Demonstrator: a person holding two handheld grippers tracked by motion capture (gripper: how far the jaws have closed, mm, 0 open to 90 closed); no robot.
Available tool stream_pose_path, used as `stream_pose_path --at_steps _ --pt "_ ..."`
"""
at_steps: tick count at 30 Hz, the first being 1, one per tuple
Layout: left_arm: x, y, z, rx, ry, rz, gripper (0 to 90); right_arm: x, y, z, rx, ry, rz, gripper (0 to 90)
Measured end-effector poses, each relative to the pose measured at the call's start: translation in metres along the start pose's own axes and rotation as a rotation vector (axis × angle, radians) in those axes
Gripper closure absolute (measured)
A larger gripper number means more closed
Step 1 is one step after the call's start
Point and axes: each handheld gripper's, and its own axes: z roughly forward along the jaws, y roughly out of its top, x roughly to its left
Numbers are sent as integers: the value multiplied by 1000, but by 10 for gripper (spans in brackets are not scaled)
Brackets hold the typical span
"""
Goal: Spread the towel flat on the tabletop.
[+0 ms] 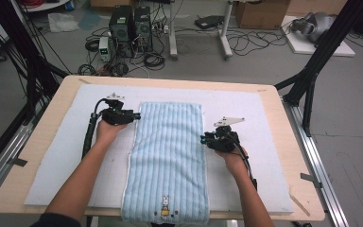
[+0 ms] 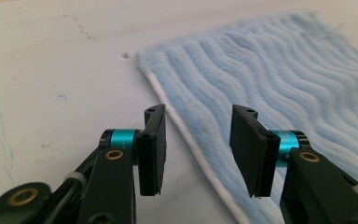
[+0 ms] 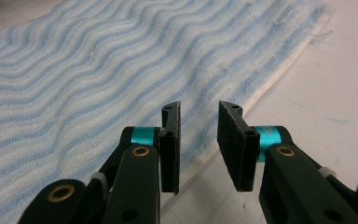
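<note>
A light blue striped towel (image 1: 168, 156) lies flat lengthwise on the white mat (image 1: 264, 118), a small rabbit picture (image 1: 165, 203) near its front end. My left gripper (image 1: 136, 115) sits at the towel's left edge near the far corner. Its jaws stand apart over the white hem (image 2: 191, 144) of the towel (image 2: 279, 88), with nothing pinched between them. My right gripper (image 1: 202, 139) is at the towel's right edge, farther back toward the person. Its jaws are parted a little above the towel's hem (image 3: 270, 81), the towel (image 3: 98, 79) spreading to the left, and they hold nothing.
The mat covers a wooden table (image 1: 42, 142) whose front edge the towel overhangs. Black frame legs (image 1: 312, 71) stand at the table's sides. Computer towers (image 1: 130, 26), cables and boxes sit on the floor beyond the far edge.
</note>
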Motion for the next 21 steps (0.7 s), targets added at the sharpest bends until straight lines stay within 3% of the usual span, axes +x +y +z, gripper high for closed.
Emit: stream_pose_path --at_steps 4,7,9,10,13,17,19,21 --pt "2 4 15 4 34 -9 624 0 2 -1 -27 -1 -10 691" --pt "-4 6 26 36 81 49 677 -3 1 0 -23 -6 6 687" --pt "-9 7 29 31 106 95 758 -4 0 0 -24 -9 13 685" --pt "-11 8 31 32 115 111 850 -4 0 -1 -26 -9 14 685" --pt "-13 13 35 39 194 145 882 -5 1 0 -35 -19 8 686" --pt "-9 15 39 13 200 86 863 -7 4 3 -32 -50 22 687" --pt "-8 15 37 10 189 63 674 -10 9 5 -37 -73 31 686" --pt "-7 15 34 8 166 63 625 -14 16 8 -37 -93 40 671"
